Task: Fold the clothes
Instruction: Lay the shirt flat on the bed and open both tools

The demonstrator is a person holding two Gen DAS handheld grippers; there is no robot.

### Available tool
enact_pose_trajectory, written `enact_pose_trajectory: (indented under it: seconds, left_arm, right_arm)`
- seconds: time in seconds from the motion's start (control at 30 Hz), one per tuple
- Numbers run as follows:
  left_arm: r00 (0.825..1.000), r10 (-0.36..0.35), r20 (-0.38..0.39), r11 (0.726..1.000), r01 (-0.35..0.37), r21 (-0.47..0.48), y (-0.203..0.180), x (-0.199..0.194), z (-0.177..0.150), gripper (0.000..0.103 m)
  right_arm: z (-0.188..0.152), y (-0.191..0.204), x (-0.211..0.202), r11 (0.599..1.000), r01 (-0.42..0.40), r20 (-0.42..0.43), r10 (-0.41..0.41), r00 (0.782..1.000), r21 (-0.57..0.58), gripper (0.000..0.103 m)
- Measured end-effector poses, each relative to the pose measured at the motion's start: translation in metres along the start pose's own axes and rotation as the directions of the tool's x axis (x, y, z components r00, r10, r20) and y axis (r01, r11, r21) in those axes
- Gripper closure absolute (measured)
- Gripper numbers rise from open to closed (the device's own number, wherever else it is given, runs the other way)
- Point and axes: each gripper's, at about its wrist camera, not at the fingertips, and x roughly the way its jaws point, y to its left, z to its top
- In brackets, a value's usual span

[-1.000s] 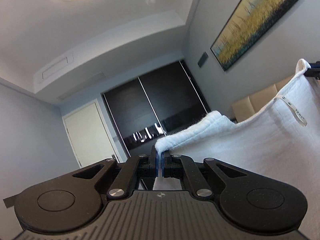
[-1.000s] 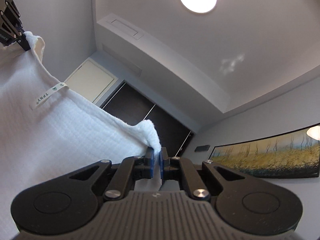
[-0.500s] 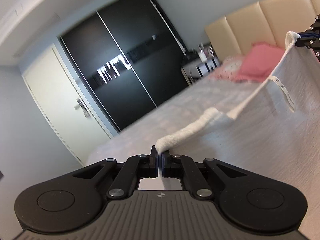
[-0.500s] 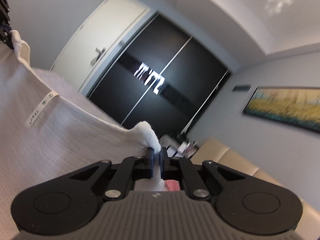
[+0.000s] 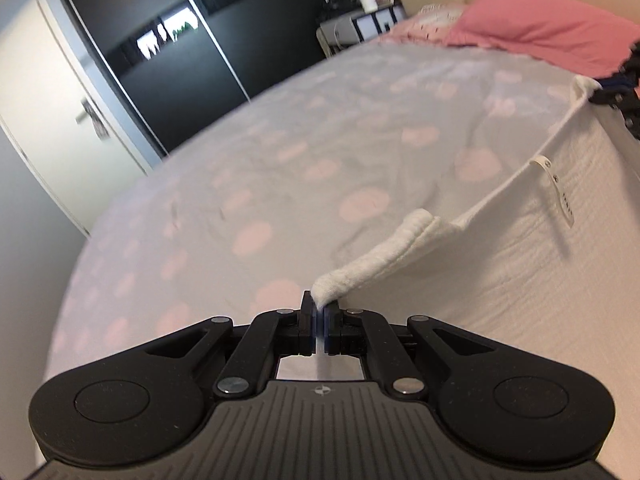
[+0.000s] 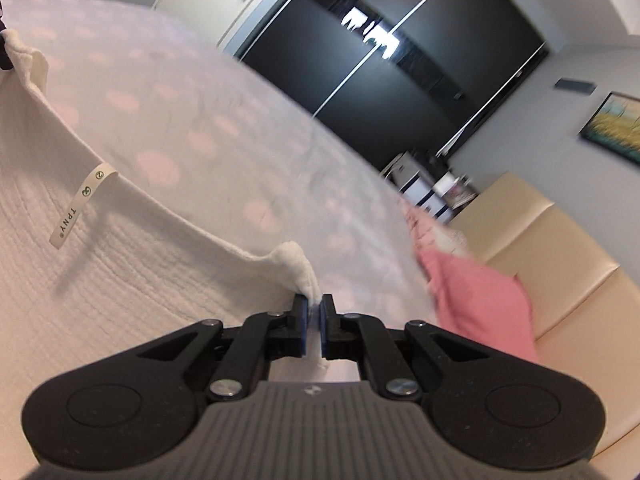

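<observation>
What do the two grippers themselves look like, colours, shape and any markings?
Both match. The left gripper and right gripper are matte black, with a ribbed grey body bearing a small round emblem, two rounded lobes with circular discs, linkage arms pinned by silver rivets, and blue pads lining the fingers. No cables or sleeves show.

Spotted bed [image 5: 280,168]; dark wardrobe [image 6: 400,64]; perhaps a door [image 5: 44,92].

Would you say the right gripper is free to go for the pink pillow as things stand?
Probably not: the right gripper is shut on a corner of the white textured cloth, so reaching the pink pillow means letting go first.
</observation>
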Motion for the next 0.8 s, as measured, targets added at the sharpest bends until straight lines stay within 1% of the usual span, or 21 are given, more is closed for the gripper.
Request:
enact_pose_trajectory:
  seconds: [0.03,0.17,0.2,0.23,0.3,0.33,0.37,0.4,0.43,0.5,0.6,0.67,0.73,0.8]
  left_arm:
    - [1.000,-0.007,-0.009,1.000,0.007,-0.007,-0.002,0.008,-0.003,0.102]
    - [0.999,-0.023,-0.031,1.000,0.023,-0.010,-0.011,0.032,-0.009,0.101]
    - [0.999,-0.028,-0.035,1.000,0.027,-0.012,-0.013,0.036,-0.011,0.099]
    - [0.998,-0.037,-0.044,0.999,0.036,-0.010,-0.014,0.040,-0.010,0.093]
    - [0.997,-0.047,-0.057,0.999,0.047,-0.008,-0.013,0.040,-0.012,0.089]
    - [0.997,-0.047,-0.060,0.999,0.046,-0.009,-0.011,0.038,-0.014,0.087]
    - [0.996,-0.052,-0.070,0.999,0.052,-0.012,-0.010,0.036,-0.015,0.085]
    - [0.994,-0.065,-0.084,0.998,0.064,-0.019,-0.007,0.034,-0.015,0.078]
    - [0.993,-0.076,-0.087,0.997,0.073,-0.035,-0.004,0.032,-0.015,0.072]
    - [0.992,-0.092,-0.091,0.994,0.087,-0.063,0.001,0.024,-0.016,0.069]
    - [0.984,-0.120,-0.133,0.992,0.112,-0.065,0.002,0.009,-0.016,0.069]
    - [0.976,-0.151,-0.156,0.988,0.143,-0.059,0.000,-0.005,-0.018,0.068]
    - [0.968,-0.180,-0.174,0.983,0.175,-0.047,-0.004,-0.022,-0.025,0.061]
    - [0.960,-0.201,-0.193,0.979,0.199,-0.034,-0.008,-0.039,-0.032,0.058]
  right_arm:
    - [-0.005,0.007,0.016,1.000,-0.011,-0.022,0.011,1.000,0.012,0.096]
    - [-0.016,0.018,0.038,0.997,-0.046,-0.088,0.051,0.995,0.056,0.095]
    - [-0.019,0.020,0.046,0.996,-0.056,-0.100,0.062,0.993,0.063,0.095]
    - [-0.021,0.020,0.052,0.996,-0.064,-0.110,0.071,0.991,0.067,0.091]
    - [-0.026,0.021,0.058,0.995,-0.070,-0.118,0.079,0.990,0.076,0.077]
    - [-0.028,0.021,0.058,0.994,-0.069,-0.116,0.079,0.990,0.082,0.067]
    - [-0.030,0.021,0.058,0.994,-0.069,-0.115,0.079,0.990,0.086,0.067]
    - [-0.031,0.020,0.057,0.994,-0.070,-0.117,0.080,0.990,0.086,0.067]
    - [-0.031,0.019,0.055,0.994,-0.071,-0.119,0.082,0.989,0.087,0.064]
    - [-0.033,0.010,0.047,0.991,-0.076,-0.126,0.090,0.988,0.112,0.061]
    - [-0.038,-0.003,0.032,0.983,-0.093,-0.141,0.116,0.983,0.159,0.059]
    - [-0.043,-0.014,0.021,0.975,-0.110,-0.152,0.140,0.978,0.191,0.051]
    - [-0.051,-0.019,0.010,0.971,-0.126,-0.170,0.162,0.972,0.202,0.048]
    - [-0.059,-0.022,-0.002,0.969,-0.140,-0.202,0.181,0.963,0.202,0.047]
